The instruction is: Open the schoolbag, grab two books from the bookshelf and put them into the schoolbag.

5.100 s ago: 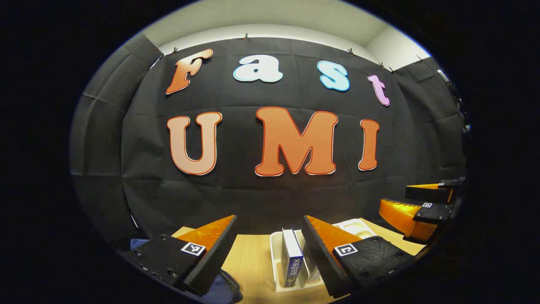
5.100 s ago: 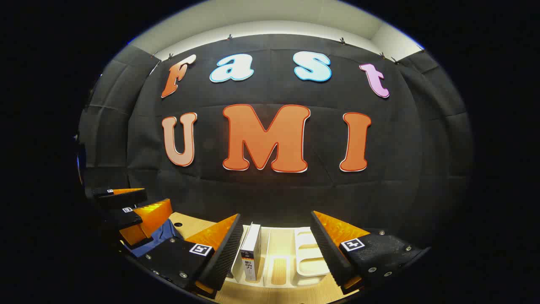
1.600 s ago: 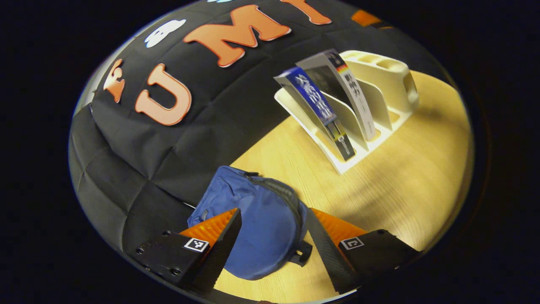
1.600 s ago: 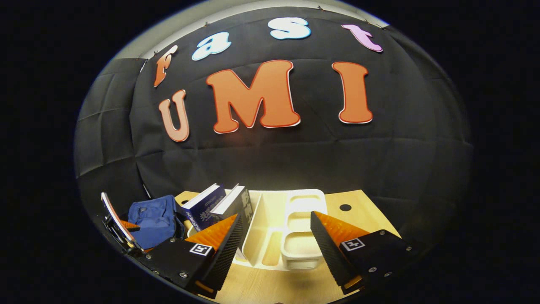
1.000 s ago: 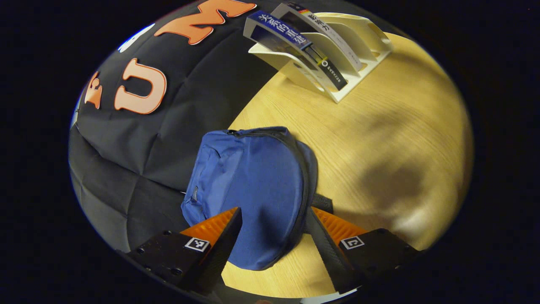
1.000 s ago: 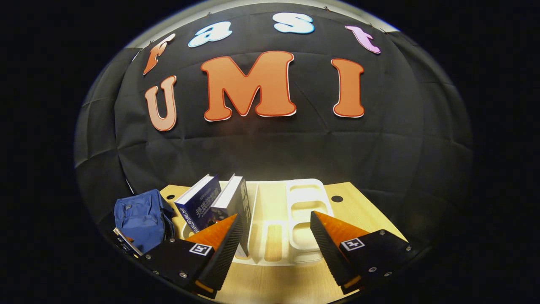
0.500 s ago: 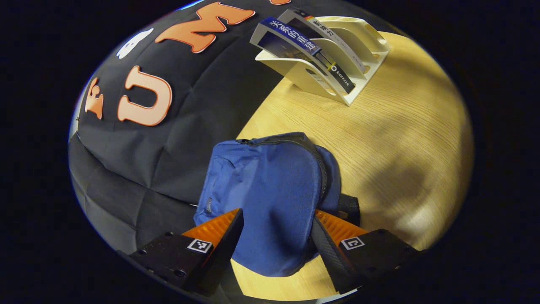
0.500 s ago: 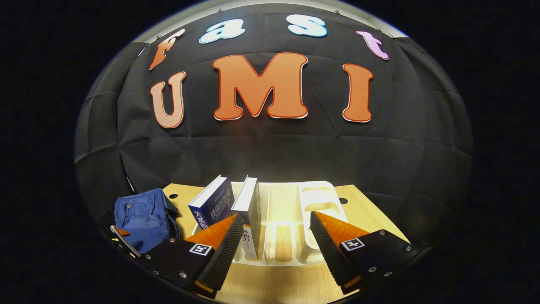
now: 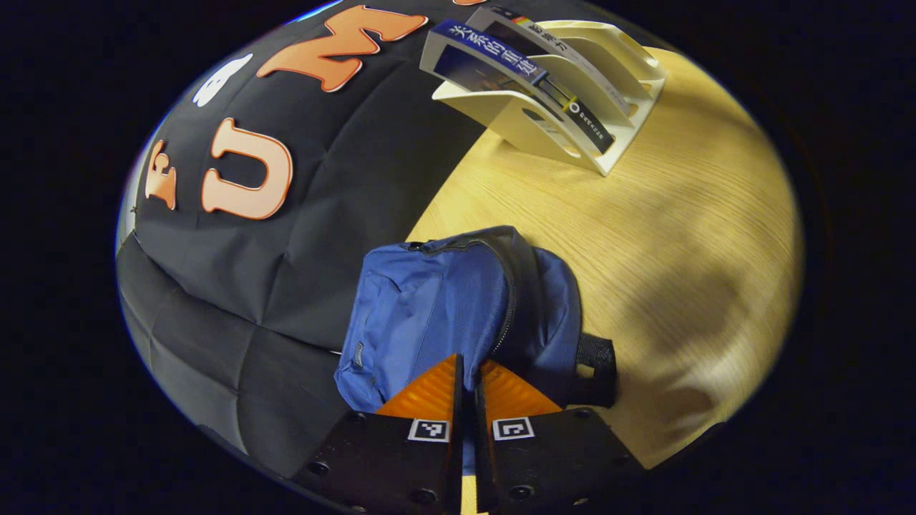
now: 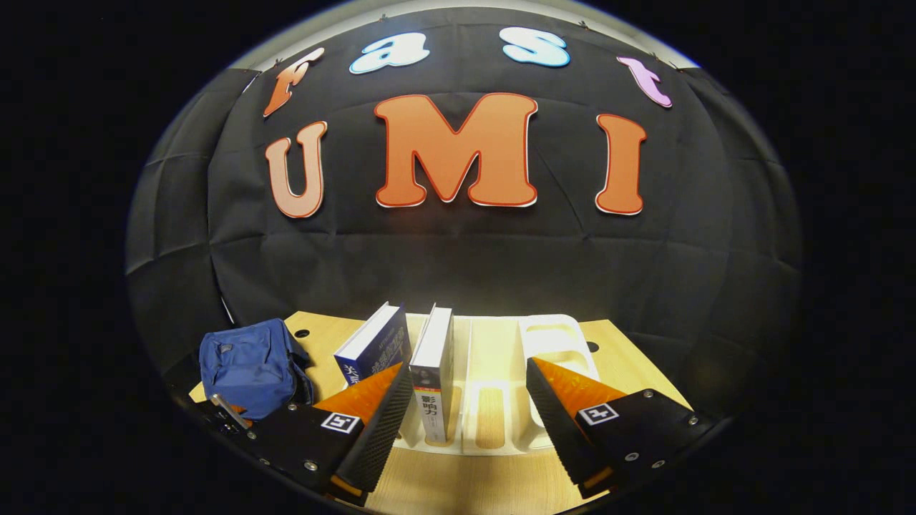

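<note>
Left gripper view: my left gripper (image 9: 466, 372) has its fingers drawn together with the barest gap between them, nipped onto the near edge of the blue schoolbag (image 9: 444, 307), close to where the dark zipper track (image 9: 509, 293) curves down. Whether they pinch the zipper pull itself or merely a fold of cloth, I cannot tell; the tips hide the contact.

The schoolbag lies on the wooden table (image 9: 665, 236) beside the booth wall, zipped shut as far as I can see. I judge it soft, light and floppy: the fabric is likely to bunch and slide under a pull, so the sound hold is the zipper tab, with the body steadied elsewhere. A black strap loop (image 9: 597, 361) projects at its lower right.

Right gripper view: my right gripper (image 10: 465, 400) stands wide open and empty, facing the cream bookshelf (image 10: 544, 336). Two books stand in its left slots, a blue book (image 10: 376, 343) leaning and a dark book (image 10: 436, 357) more upright. I judge them stiff and moderately heavy, best gripped across the covers near the top. Their lower parts are cut off by my own finger (image 10: 372, 422).
</note>
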`<state>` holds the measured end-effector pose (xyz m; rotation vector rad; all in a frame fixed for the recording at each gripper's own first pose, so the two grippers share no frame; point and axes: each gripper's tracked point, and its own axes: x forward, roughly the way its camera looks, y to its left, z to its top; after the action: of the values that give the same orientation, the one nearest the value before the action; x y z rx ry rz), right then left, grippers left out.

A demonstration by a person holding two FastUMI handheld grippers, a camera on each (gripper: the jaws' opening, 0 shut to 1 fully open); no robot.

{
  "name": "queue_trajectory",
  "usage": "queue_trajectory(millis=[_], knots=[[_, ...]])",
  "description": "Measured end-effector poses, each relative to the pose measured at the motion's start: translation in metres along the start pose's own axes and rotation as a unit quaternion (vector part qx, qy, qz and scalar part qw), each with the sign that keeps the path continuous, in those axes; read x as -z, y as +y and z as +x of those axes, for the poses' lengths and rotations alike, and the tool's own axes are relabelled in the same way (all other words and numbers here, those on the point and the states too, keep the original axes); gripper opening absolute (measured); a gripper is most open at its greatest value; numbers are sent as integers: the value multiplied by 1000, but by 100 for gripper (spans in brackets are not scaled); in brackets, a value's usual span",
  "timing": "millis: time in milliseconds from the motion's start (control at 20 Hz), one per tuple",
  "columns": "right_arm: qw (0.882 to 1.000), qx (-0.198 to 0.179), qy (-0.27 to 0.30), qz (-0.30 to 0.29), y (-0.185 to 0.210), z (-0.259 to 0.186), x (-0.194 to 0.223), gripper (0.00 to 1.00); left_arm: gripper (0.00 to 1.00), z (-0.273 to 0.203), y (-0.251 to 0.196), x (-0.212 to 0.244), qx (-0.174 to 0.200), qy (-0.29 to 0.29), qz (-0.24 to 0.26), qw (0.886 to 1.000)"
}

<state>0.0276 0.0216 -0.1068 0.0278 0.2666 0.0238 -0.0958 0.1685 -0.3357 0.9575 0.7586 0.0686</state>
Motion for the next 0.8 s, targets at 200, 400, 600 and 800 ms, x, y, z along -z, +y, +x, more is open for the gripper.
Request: queue_trajectory(millis=[200, 400, 600, 800], knots=[[1000, -28, 8, 4, 23, 5, -13, 95, 5, -5, 26, -5, 7, -12, -16, 1000], [997, -68, 16, -15, 58, 17, -34, 95, 5, -15, 72, -14, 8, -21, -64, 998], [993, -89, 52, -64, 87, 41, -37, 95, 4, -21, 102, -33, 21, -38, -64, 997], [984, -103, 114, -89, 105, 60, -26, 95, 5, -28, 139, -45, 39, -43, -99, 993]])
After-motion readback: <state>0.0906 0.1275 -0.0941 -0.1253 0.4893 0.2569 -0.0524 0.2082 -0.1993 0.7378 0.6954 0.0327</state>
